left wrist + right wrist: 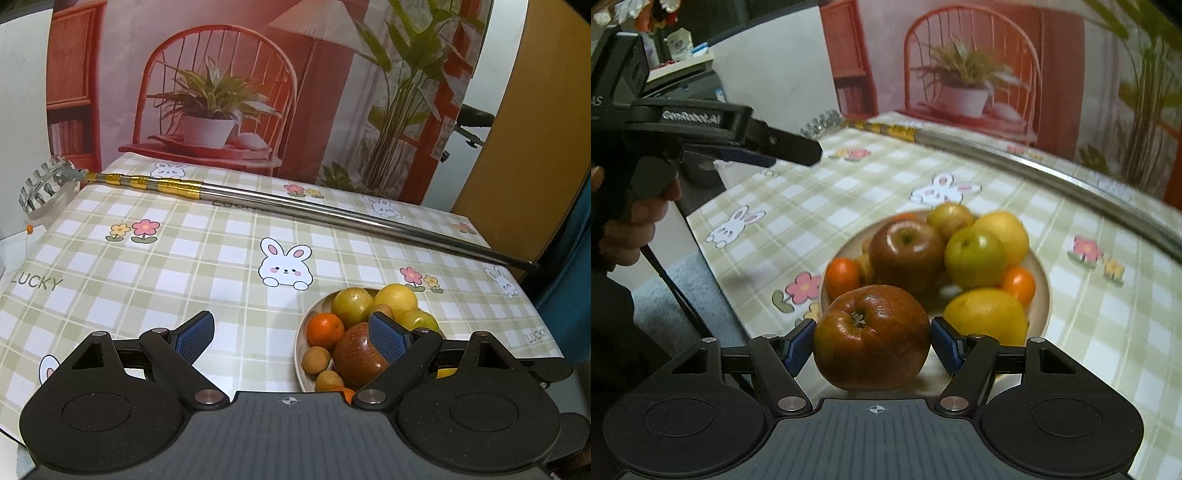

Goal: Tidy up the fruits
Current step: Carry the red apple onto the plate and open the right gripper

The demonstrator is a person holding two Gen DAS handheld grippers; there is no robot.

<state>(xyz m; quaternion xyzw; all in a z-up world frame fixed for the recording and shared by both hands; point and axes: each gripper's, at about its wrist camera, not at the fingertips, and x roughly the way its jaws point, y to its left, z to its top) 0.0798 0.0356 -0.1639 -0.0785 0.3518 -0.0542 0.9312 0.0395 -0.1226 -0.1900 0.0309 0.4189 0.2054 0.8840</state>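
Right hand-held gripper (872,345): clamped on a red apple (871,338), one blue pad (800,345) on each flank, stem cavity turned toward the camera. The apple is held at about 6 o'clock of the plate (1039,273), at or just over its near rim; whether it touches the rim cannot be told.

Left hand-held gripper (291,334): jaws wide apart, nothing between them. In the left wrist view the plate (300,354) lies at 3 o'clock of the gripper's centre line, the right finger overlapping it in the picture. Seen from the right wrist, this gripper is raised above the desk (1089,332) at about 10 o'clock of the plate.

Plate contents noted: a second red apple (907,254), a green fruit (975,256), yellow fruits (986,319), small orange citrus (843,277), small brown round fruits (316,360). A metal telescopic rod (332,212) lies across the far part of the desk, well apart from the plate.

Handling judgement: the apple is judged fairly heavy for a fruit, stiff, with a smooth waxy skin, so slip is likelier than crushing. Bruising under excess squeeze is possible. The present hold across the widest girth is judged the best one; a hold nearer stem or base would tend to squirt the fruit out.

The pile is rounded and loose. Neighbours are expected to roll if nudged; the small citrus is judged softer and to need a lighter squeeze.
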